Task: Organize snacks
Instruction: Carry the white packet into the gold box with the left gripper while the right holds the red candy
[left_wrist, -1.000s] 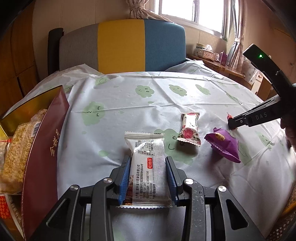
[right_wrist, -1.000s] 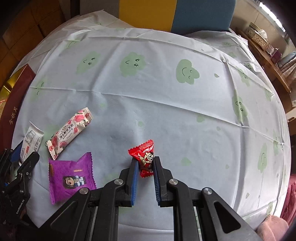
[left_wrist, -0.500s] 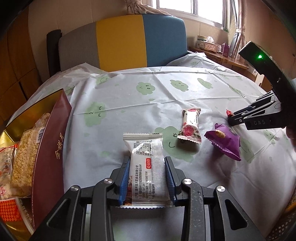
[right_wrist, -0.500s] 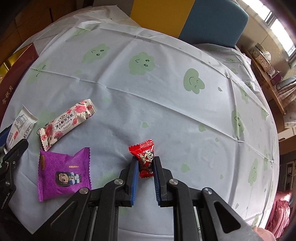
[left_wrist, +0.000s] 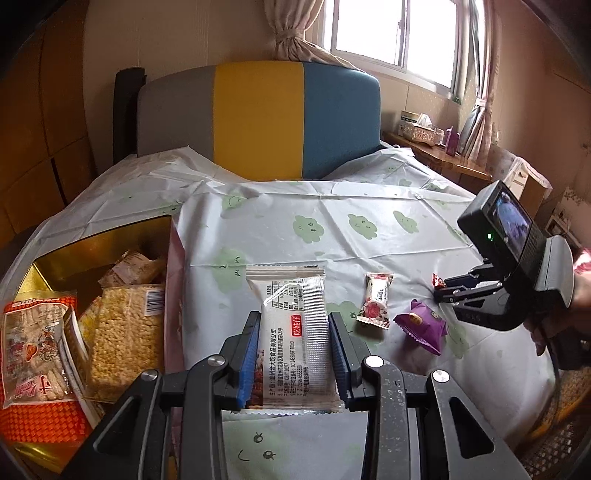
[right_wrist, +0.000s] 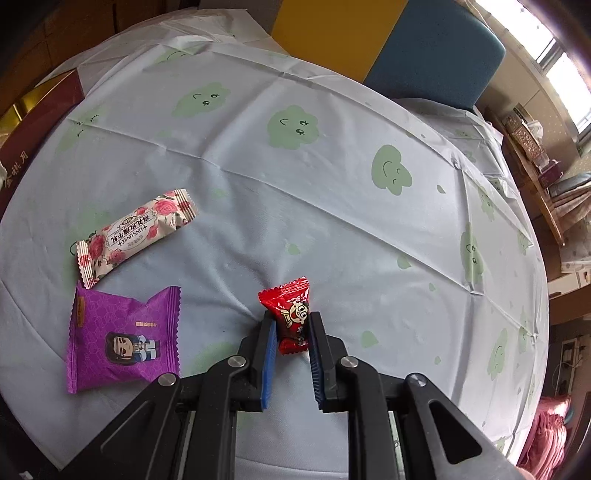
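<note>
Gold-lined box (left_wrist: 110, 236), rice-crisp bar (left_wrist: 125, 332), orange packet (left_wrist: 33, 354)

Tablecloth (right_wrist: 332, 155): thin matt plastic sheet, creased. Snack packet (left_wrist: 293, 332): clear-and-white glossy film. Purple wrapper (right_wrist: 122, 336), red candy (right_wrist: 291, 317): shiny foil-like plastic. Box (left_wrist: 92, 251), left of frame: gold glossy lining. Gripper pads (left_wrist: 249, 354): blue ribbed rubber-like.

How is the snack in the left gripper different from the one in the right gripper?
The silver-white packet is long, flat, and printed with text; the red candy is small, plump, and shows a cartoon face. The packet is gripped across its width; the candy is pinched at its lower half. Both are sealed with crimped ends.
</note>
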